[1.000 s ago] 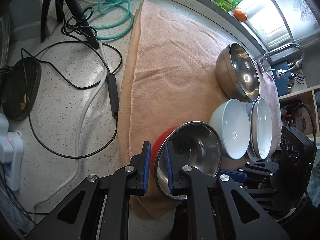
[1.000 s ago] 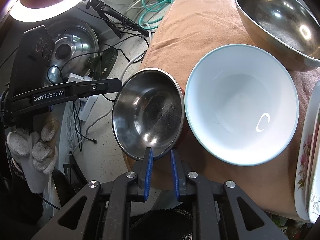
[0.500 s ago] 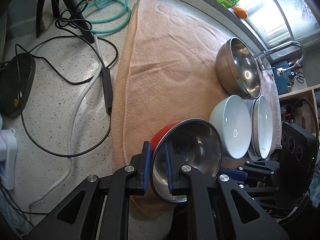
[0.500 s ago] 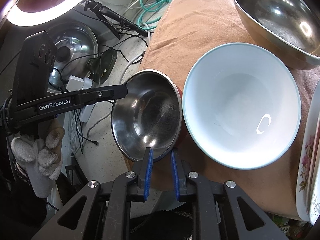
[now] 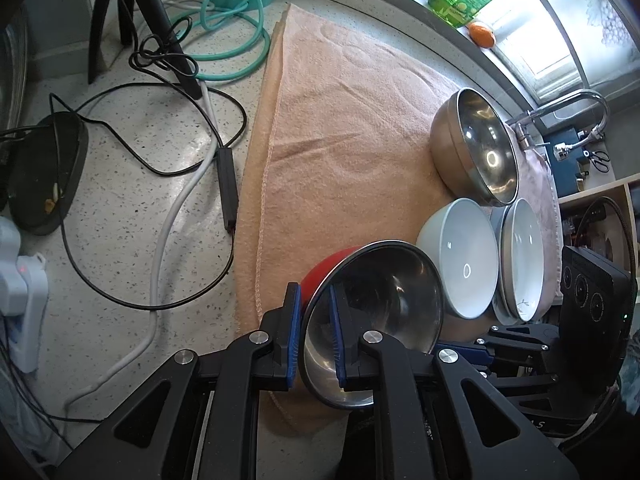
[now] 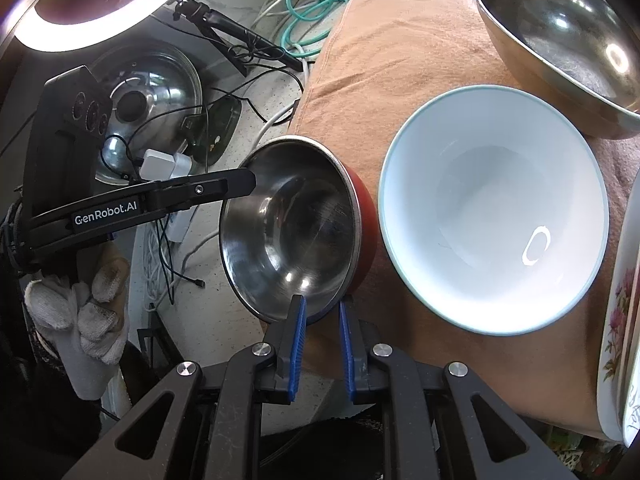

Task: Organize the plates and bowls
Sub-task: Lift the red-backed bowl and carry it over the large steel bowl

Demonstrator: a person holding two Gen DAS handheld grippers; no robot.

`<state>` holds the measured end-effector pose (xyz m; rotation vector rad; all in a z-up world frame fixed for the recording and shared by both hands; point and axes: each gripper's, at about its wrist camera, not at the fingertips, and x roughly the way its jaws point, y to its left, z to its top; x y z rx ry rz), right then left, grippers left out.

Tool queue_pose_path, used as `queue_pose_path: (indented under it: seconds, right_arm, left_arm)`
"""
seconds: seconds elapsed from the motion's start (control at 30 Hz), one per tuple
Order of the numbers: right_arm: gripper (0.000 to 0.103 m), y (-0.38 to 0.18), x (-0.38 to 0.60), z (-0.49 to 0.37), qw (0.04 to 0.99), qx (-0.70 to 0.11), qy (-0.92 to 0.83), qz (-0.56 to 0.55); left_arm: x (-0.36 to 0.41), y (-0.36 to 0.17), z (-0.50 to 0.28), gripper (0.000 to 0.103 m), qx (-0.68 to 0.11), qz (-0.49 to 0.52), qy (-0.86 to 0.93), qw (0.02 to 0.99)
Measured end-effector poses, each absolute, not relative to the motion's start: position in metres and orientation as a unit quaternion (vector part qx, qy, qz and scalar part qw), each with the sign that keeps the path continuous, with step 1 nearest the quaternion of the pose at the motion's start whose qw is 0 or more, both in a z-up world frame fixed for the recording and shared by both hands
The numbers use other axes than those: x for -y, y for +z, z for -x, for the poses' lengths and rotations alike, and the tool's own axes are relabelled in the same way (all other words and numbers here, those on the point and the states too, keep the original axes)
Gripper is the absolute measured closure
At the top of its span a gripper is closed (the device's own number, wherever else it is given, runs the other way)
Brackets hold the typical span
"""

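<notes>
Both the left gripper (image 5: 314, 336) and the right gripper (image 6: 322, 344) are clamped on the rim of the red-backed steel bowl (image 6: 288, 228), tilted at the near left corner of the peach towel (image 5: 340, 128). Just beside it stands the white bowl (image 6: 492, 208), then stacked plates (image 5: 520, 256) and a large steel bowl (image 5: 476, 148) (towards the towel's right edge). Black cables (image 5: 120, 200) and a teal hose (image 5: 228, 36) crowd the speckled counter (image 5: 120, 152) along the left edge.

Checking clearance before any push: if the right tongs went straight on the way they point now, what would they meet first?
The right tongs are already clamped on the near rim of the red steel-lined bowl, so that bowl comes first. Past its far rim lie the counter and cables, though depth there is hard to judge.
</notes>
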<state>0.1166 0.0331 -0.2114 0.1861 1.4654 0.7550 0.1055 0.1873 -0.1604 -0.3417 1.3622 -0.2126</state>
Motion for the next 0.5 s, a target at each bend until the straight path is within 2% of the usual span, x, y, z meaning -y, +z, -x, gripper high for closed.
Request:
queue_pose_path:
  seconds: [0.5]
  right_arm:
    - [0.088,-0.177,-0.023,-0.132,0.697,-0.622,0.347,-0.084]
  left_arm:
    - [-0.177,-0.127,-0.125,0.091,-0.592,0.152,-0.099,0.786]
